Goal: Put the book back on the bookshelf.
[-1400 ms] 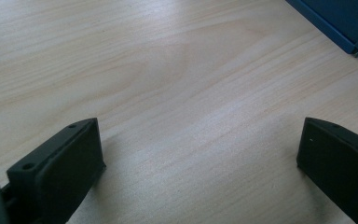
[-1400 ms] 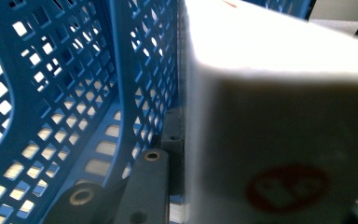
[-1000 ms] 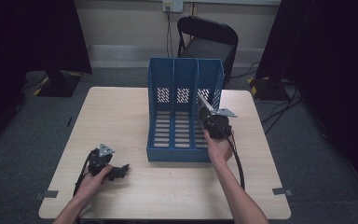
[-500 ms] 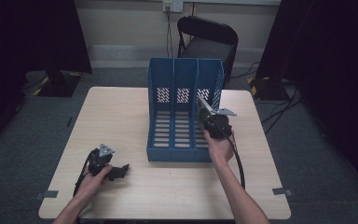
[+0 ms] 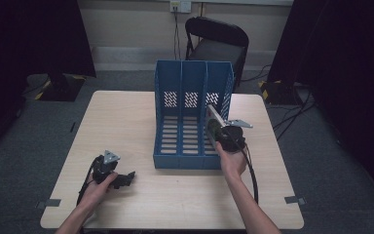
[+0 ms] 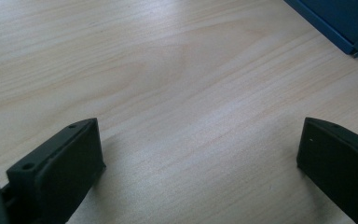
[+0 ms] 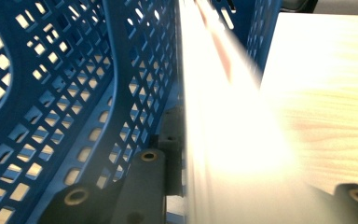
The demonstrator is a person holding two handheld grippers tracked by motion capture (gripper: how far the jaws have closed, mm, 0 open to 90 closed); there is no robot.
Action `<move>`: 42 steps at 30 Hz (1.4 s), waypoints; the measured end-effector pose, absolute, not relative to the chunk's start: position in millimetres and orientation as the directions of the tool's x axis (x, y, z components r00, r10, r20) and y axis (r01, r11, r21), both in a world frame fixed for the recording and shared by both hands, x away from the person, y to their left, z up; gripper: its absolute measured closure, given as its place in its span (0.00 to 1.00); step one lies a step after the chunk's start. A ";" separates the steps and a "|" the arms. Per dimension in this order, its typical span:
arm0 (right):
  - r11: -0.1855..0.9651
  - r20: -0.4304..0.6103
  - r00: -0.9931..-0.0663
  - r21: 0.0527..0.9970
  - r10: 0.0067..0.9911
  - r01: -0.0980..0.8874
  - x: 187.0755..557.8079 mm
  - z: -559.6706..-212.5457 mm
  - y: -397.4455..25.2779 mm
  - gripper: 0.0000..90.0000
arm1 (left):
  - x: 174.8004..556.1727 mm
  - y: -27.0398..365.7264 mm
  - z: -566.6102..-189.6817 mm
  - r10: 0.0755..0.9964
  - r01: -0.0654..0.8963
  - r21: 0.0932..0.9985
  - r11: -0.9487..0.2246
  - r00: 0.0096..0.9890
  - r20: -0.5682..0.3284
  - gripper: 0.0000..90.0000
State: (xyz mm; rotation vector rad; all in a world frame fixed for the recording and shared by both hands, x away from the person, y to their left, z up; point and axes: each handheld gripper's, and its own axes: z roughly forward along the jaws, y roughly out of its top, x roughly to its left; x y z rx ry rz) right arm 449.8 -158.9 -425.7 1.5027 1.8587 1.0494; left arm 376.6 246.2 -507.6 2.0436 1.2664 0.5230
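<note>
A blue three-slot file holder [image 5: 191, 117] stands in the middle of the wooden table [image 5: 126, 122]. My right gripper [image 5: 217, 127] is at the holder's right slot, shut on a thin pale flat sheet [image 5: 215, 115] that slants up into that slot. In the right gripper view the sheet [image 7: 223, 121] is edge-on and washed out by glare, beside the perforated blue wall [image 7: 74, 93], with the right gripper [image 7: 256, 163] clamped on it. My left gripper [image 5: 124, 179] lies on the table at the front left, open. Bare wood lies between the left gripper [image 6: 198, 140] jaws.
A corner of the blue holder [image 6: 349, 28] shows at the upper right of the left gripper view. A black chair [image 5: 216, 41] stands behind the table. Cables [image 5: 251, 180] trail from the right gripper towards the front edge. Tape marks [image 5: 294, 200] sit near the table's front corners.
</note>
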 end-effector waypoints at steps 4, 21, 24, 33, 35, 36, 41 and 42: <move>0.095 0.058 -0.253 0.829 0.966 0.551 446.4 -427.2 -160.1 0.83 | 376.5 246.1 -507.6 0.894 0.626 0.718 -0.304 0.447 -0.011 0.00; 0.052 0.084 -0.289 0.899 0.954 0.434 424.1 -442.5 -163.0 0.76 | 376.1 245.2 -507.5 0.892 0.626 0.716 -0.307 0.451 -0.011 0.00; 0.046 0.092 -0.293 0.901 0.952 0.431 422.5 -446.4 -165.2 0.74 | 376.1 245.2 -507.5 0.892 0.626 0.716 -0.308 0.451 -0.011 0.00; 0.062 0.067 -0.312 0.920 0.948 0.388 421.4 -448.8 -162.6 0.74 | 376.2 244.8 -507.6 0.891 0.625 0.717 -0.309 0.454 -0.011 0.00; 0.063 0.067 -0.313 0.920 0.947 0.388 422.7 -450.1 -162.1 0.75 | 376.1 244.7 -507.7 0.891 0.625 0.717 -0.307 0.453 -0.013 0.00; 0.060 0.066 -0.308 0.922 0.949 0.383 422.6 -449.8 -161.9 0.77 | 376.1 244.6 -507.7 0.892 0.625 0.718 -0.307 0.453 -0.013 0.00; 0.056 0.072 -0.303 0.917 0.950 0.394 423.4 -448.8 -161.7 0.80 | 376.1 244.4 -507.7 0.892 0.625 0.718 -0.307 0.453 -0.013 0.00; 0.052 0.075 -0.299 0.917 0.951 0.395 423.5 -448.8 -161.4 0.81 | 376.0 244.3 -507.6 0.892 0.626 0.717 -0.307 0.452 -0.012 0.00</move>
